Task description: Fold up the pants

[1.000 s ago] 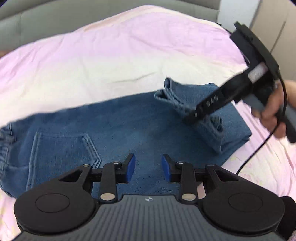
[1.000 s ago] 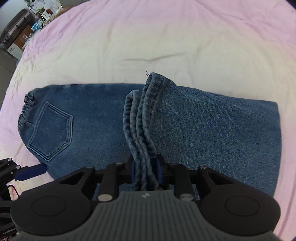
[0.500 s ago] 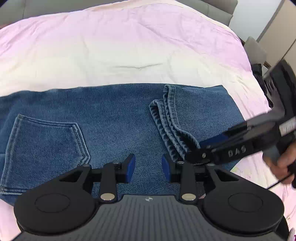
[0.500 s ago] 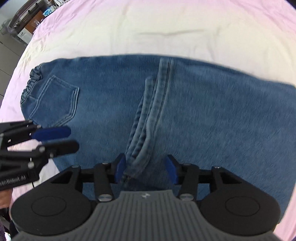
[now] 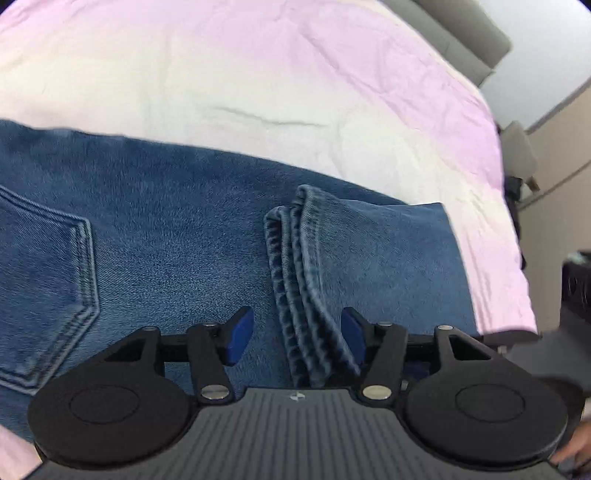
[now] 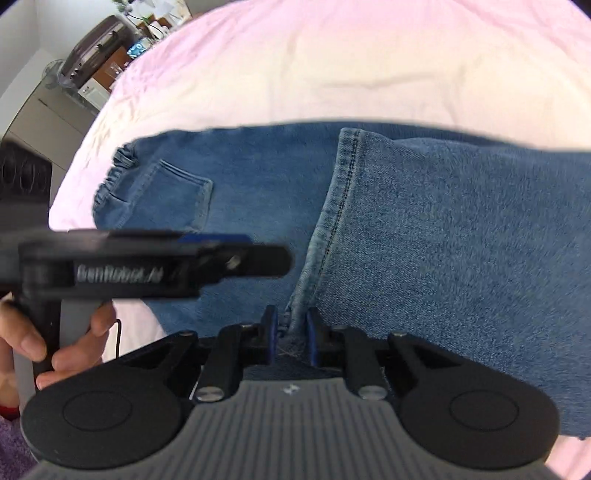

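Observation:
Blue jeans (image 5: pixel 166 240) lie flat on the bed, legs folded back over the seat so the stacked hems (image 5: pixel 291 258) run down the middle. My left gripper (image 5: pixel 296 339) hangs low over them with its jaws opening. The hem stack passes between its blue pads (image 5: pixel 240 338) without being pinched. In the right wrist view the jeans (image 6: pixel 443 240) fill the centre, back pocket (image 6: pixel 173 199) and waistband at left. My right gripper (image 6: pixel 291 334) is closing, and its pads squeeze the near end of the hem. The left gripper (image 6: pixel 258 251) reaches in blurred from the left.
A pink and white sheet (image 5: pixel 258 74) covers the bed around the jeans. A grey headboard (image 5: pixel 461 33) stands behind. A person's hand (image 6: pixel 74 343) grips the left tool's handle. Cabinets and appliances (image 6: pixel 92 48) stand beyond the bed's left edge.
The lifted hems were laid flat on the jeans. My right gripper let them go, then closed again on the hem's near end. My left gripper dropped over the hems and spread its jaws.

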### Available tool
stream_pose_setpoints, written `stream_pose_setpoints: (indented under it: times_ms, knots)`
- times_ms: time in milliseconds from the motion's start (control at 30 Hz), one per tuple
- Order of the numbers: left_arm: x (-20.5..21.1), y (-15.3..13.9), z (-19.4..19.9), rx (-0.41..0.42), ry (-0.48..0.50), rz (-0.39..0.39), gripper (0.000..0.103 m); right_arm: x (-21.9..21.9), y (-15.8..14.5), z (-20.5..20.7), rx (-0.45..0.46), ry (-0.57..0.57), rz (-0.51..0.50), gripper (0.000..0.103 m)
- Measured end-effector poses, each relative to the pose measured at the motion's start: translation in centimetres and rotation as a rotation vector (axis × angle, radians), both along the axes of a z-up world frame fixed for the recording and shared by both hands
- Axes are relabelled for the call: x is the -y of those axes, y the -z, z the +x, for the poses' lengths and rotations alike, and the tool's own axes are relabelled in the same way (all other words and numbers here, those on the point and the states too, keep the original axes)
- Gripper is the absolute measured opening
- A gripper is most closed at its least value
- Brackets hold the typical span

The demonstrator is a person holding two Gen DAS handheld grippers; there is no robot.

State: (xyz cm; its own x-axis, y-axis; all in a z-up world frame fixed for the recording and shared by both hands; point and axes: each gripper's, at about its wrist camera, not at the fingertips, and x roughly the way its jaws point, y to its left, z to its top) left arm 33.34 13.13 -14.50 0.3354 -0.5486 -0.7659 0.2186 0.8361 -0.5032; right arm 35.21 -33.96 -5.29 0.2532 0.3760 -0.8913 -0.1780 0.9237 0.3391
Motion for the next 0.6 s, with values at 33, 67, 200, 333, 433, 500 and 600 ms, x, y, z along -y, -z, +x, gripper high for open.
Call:
stream_pose_setpoints:
  times_ms: [33, 67, 200, 333, 433, 500, 600]
  knots:
    - [0.4, 0.6, 0.4, -0.012, -0.003, 0.006, 0.064, 0.1, 0.8, 0.1, -0.01, 0.003, 0.007, 0.012]
    - [0.9, 1.2, 0.7, -0.022, -0.004, 0.019, 0.064, 0.3, 1.4, 0.1, -0.016, 0.01, 0.018, 0.012]
    - [2.6, 2.8, 1.3, -0.028, -0.01, 0.031, 0.055, 0.5, 3.4, 0.4, -0.025, 0.014, 0.065, 0.012]
    - [4.3, 2.4, 0.8, 0.045, -0.013, 0.098, 0.029, 1.2, 3.4, 0.4, -0.019, 0.011, 0.09, 0.015]
    - [4.4, 1.3, -0.1, 0.115, 0.006, 0.112, 0.02, 2.9, 2.1, -0.6, 0.004, -0.005, 0.105, 0.022]
    - [4.3, -0.3, -0.8, 0.182, 0.025, 0.117, 0.018, 3.5, 1.0, -1.2, 0.048, -0.026, 0.08, 0.036]
    - [4.6, -2.7, -1.3, 0.264, 0.058, 0.139, 0.017, 5.9, -1.2, -2.3, 0.123, -0.016, 0.061, 0.043]
